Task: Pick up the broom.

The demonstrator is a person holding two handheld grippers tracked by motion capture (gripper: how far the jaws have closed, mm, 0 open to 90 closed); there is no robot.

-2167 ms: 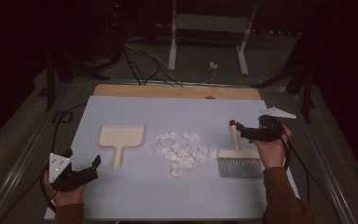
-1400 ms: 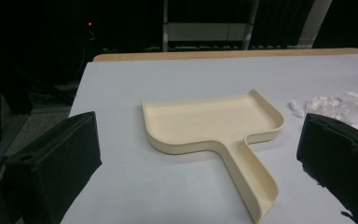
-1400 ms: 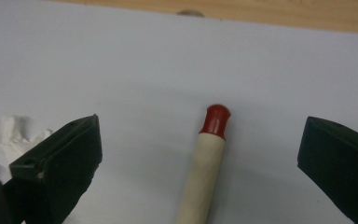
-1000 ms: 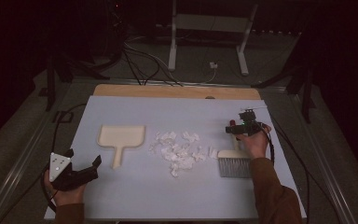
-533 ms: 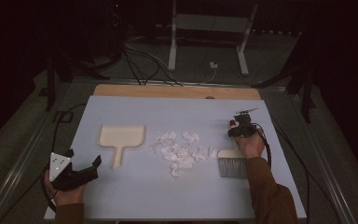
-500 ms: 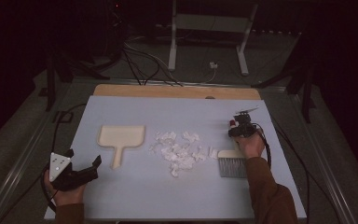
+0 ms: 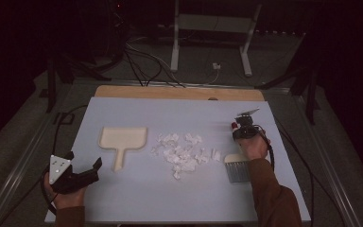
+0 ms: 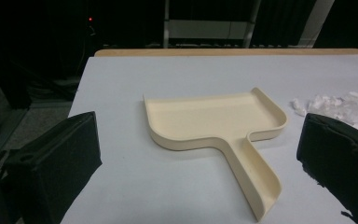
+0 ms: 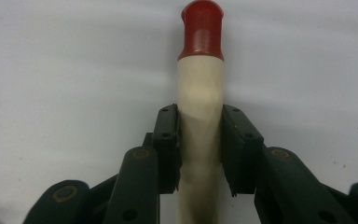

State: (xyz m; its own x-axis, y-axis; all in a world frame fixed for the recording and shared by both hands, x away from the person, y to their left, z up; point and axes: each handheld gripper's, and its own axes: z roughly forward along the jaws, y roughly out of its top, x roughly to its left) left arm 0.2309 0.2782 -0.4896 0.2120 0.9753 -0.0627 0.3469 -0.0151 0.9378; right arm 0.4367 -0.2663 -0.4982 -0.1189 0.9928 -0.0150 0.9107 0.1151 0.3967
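The brush [image 7: 237, 165], at the frame's right, is clamped in the right hand-held gripper [image 9: 199, 140]. The left hand-held gripper [image 7: 87, 172] waits, jaws apart. I think sweeping the paper bits [image 7: 182, 153] comes next.

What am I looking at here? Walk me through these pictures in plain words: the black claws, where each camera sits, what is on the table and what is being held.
There is no machine here: a person sits at the table and holds a two-jaw hand tool in each hand. The high view looks down from above the person. Each of the other two pictures comes from a camera riding on one tool, looking along its black jaws.

On the pale table lie a cream dustpan, a pile of white paper scraps in the middle, and a small brush.

The left gripper rests near the table's front edge, jaws open, pointing at the dustpan and holding nothing.

The right gripper has just been closing, and its pads now press on both sides of the brush's cream, red-tipped handle.
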